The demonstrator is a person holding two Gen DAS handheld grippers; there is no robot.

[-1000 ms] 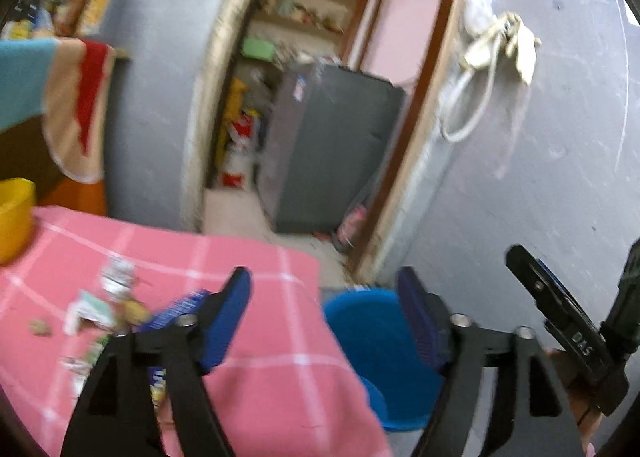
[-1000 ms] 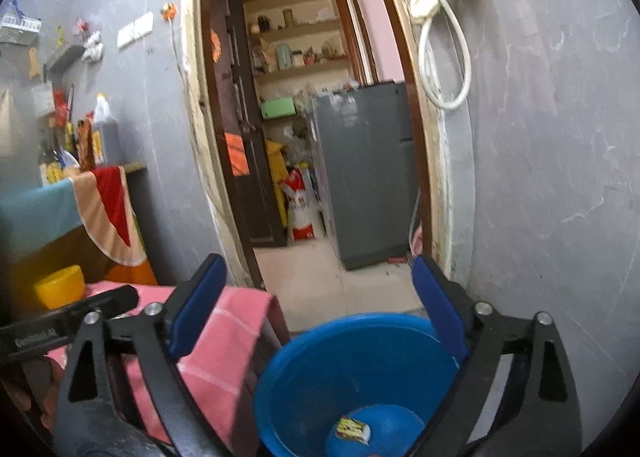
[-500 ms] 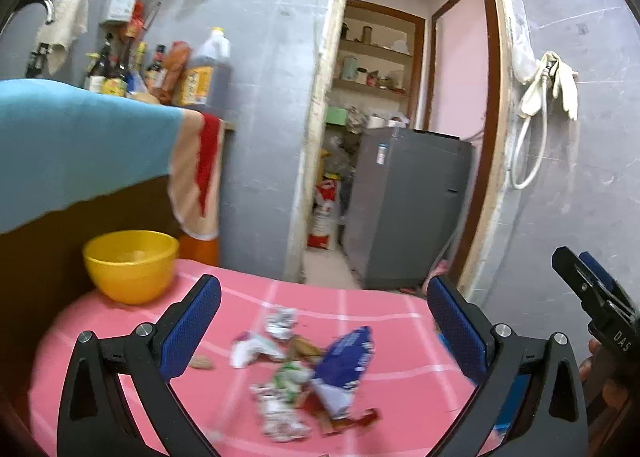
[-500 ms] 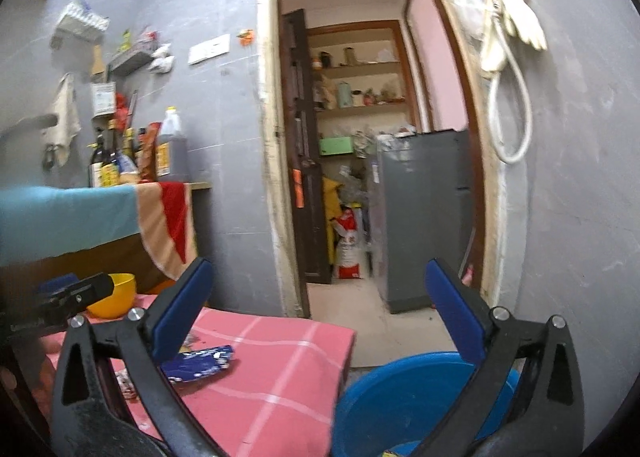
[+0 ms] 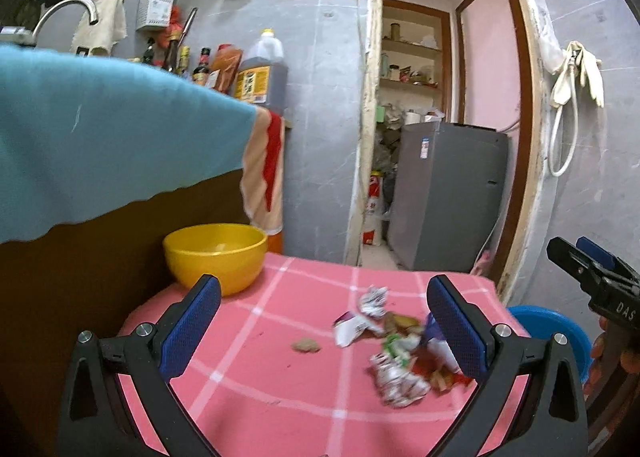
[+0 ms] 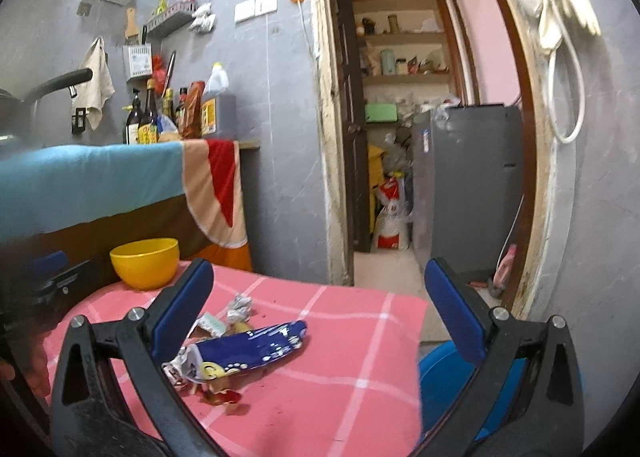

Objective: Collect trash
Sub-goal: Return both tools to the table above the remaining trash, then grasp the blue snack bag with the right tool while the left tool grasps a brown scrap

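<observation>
Trash pile [image 5: 394, 349] of crumpled wrappers lying on pink checked tablecloth [image 5: 280, 377], near yellow bowl [image 5: 216, 257]; left gripper [image 5: 324, 327] and right gripper [image 6: 318, 317] both spread wide, empty; blue bucket [image 5: 554, 331] beside table

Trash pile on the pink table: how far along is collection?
Done: nothing visibly settled; the blue bin shows no contents here. In hand: nothing, left hand-held gripper and right hand-held gripper both open. Left: blue wrapper and crumpled wrappers on the table.
</observation>
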